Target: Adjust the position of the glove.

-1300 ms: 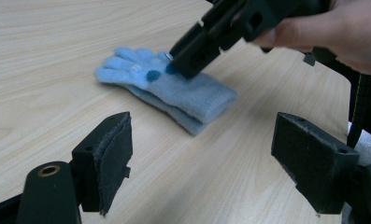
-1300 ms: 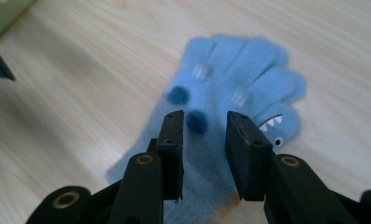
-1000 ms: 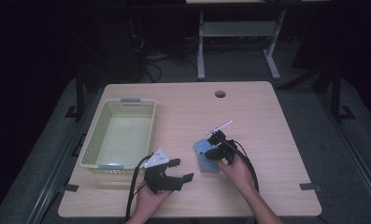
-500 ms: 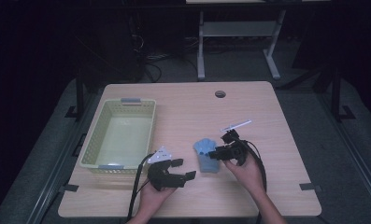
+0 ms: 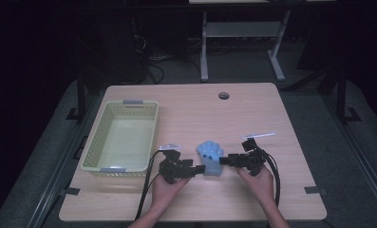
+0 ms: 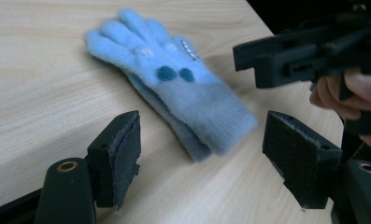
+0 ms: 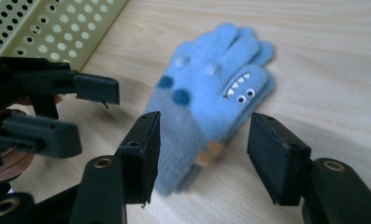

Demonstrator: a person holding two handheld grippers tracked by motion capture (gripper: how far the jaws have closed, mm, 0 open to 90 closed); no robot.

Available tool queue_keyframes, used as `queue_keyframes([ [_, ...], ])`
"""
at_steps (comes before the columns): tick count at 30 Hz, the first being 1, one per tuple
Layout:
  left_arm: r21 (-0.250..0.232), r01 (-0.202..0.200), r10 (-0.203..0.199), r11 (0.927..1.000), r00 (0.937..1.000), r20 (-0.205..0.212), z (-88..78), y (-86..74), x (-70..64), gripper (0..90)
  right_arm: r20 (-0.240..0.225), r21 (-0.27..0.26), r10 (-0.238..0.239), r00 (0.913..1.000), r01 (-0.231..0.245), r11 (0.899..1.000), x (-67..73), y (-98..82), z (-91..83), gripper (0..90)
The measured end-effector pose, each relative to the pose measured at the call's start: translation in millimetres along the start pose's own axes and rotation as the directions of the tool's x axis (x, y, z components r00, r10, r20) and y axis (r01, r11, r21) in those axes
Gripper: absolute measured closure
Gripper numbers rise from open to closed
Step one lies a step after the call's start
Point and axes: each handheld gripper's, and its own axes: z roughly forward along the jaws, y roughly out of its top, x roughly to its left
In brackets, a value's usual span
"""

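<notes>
A fluffy light-blue knitted glove (image 5: 210, 158) with a toothy monster face lies flat on the wooden worktop (image 5: 252, 109). The left claw (image 5: 199, 168) just left of it has been closing, the right claw (image 5: 222, 161) just right of it opening; both are released. Farther left of the glove sits a pale-yellow perforated plastic basket (image 5: 89, 153).

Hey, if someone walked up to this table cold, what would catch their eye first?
Probably the blue glove with its little toothy face, lying flat near the table's front edge. The left claw and right claw close in on it from either side, both open; the right jaws have just been opening, the left closing a little, neither pressing the glove. A pale yellow basket sits at the left.
</notes>
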Motion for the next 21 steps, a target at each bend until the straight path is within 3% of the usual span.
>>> queue_keyframes([
  [1, 0.0, 0.0, 0.0, 1.0, 1.0, 0.0, 0.0, 0.0, 0.0, 28.0, -0.005, -0.001, 0.005, 1.0, -0.005, 1.0, -1.1, -1.3, 1.2, 43.4],
  [2, 0.008, 0.037, -0.037, 0.9993, 0.9993, 0.002, 5.0, 1.9, 1.8, 28.5, -0.012, 0.008, 0.007, 0.9999, -0.007, 1.0, -2.7, -2.3, 3.2, 43.1],
  [6, 0.013, 0.094, -0.095, 0.9955, 0.9951, 0.027, 10.6, 3.8, 4.9, 30.8, -0.026, 0.019, 0.018, 0.9995, -0.017, 1.0, -2.2, -3.2, 7.4, 43.5],
  [7, 0.013, 0.094, -0.095, 0.9955, 0.9951, 0.027, 10.6, 3.8, 4.9, 31.7, -0.026, 0.019, 0.018, 0.9995, -0.017, 1.0, -2.2, -3.2, 7.4, 43.5],
  [9, 0.02, 0.135, -0.136, 0.9906, 0.9896, 0.046, 14.2, 6.0, 6.0, 33.5, -0.03, 0.028, 0.023, 0.9993, -0.023, 0.999, -2.1, -3.7, 9.9, 46.0],
  [13, 0.041, 0.163, -0.165, 0.9858, 0.9856, 0.038, 16.7, 7.8, 7.2, 39.8, -0.036, 0.041, 0.041, 0.9985, -0.04, 0.998, -3.6, -5.6, 13.5, 46.0],
  [16, 0.053, 0.187, -0.188, 0.9809, 0.9818, 0.021, 18.5, 7.4, 10.1, 39.9, -0.041, 0.037, 0.051, 0.9978, -0.05, 0.998, -6.3, -7.7, 14.7, 45.9],
  [21, 0.071, 0.214, -0.217, 0.9744, 0.9753, 0.042, 23.5, 6.7, 14.1, 43.3, -0.061, 0.039, 0.086, 0.9944, -0.083, 0.996, -10.7, -11.9, 18.2, 46.1],
])
